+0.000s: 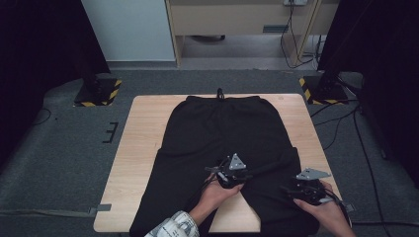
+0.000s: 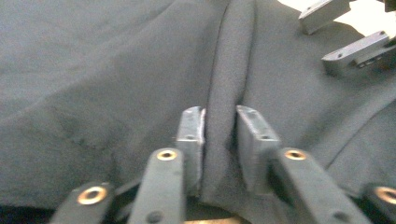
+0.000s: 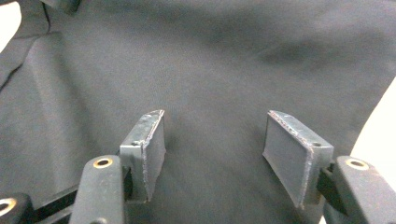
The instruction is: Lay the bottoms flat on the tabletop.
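Note:
Black trousers lie flat on a light wooden table, waistband at the far edge and legs toward me. At the inner seam between the legs, my left gripper is shut on a raised fold of the cloth; both pads press against that ridge. My right gripper sits over the right leg near the table's front right corner. Its jaws stand wide open above smooth black fabric with nothing pinched between them. The left gripper view also shows the right gripper at its top right.
Bare tabletop lies just beyond the trouser leg's outer edge. On the grey floor, stand bases with yellow-black stripes sit at the back left and back right. Cables run along the floor at the right.

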Demonstrator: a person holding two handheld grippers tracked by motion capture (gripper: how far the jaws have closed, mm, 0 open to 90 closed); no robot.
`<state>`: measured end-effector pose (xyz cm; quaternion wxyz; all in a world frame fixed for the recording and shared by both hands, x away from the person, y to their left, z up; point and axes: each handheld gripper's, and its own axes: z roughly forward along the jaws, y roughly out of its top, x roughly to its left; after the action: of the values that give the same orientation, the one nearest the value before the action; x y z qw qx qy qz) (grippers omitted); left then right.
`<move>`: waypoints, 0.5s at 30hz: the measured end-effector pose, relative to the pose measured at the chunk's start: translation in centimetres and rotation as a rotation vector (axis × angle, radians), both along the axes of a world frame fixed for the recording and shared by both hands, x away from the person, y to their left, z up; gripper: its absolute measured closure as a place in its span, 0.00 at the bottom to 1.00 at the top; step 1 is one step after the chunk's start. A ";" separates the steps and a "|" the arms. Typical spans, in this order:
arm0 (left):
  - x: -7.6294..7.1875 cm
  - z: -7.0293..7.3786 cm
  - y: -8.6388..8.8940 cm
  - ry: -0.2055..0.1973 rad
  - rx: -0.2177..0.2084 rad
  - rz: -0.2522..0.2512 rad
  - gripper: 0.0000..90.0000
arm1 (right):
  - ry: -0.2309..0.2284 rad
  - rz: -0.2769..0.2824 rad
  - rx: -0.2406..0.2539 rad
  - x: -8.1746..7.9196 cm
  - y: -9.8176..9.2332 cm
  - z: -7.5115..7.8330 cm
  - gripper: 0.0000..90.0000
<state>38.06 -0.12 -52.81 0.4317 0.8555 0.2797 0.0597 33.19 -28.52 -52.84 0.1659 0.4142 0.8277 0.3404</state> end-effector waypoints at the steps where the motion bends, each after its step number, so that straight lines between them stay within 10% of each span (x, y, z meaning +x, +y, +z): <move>1: 0.1 0.0 0.0 0.002 -0.003 0.003 0.87 | 0.005 -0.001 0.004 0.1 0.1 0.0 0.45; 15: 0.6 0.0 0.6 -0.001 -0.058 0.020 0.93 | -0.027 0.047 -0.002 1.0 1.3 0.0 1.00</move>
<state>38.64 0.48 -52.76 0.4559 0.8397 0.2896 0.0562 34.19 -27.22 -52.79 0.1693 0.3899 0.8351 0.3491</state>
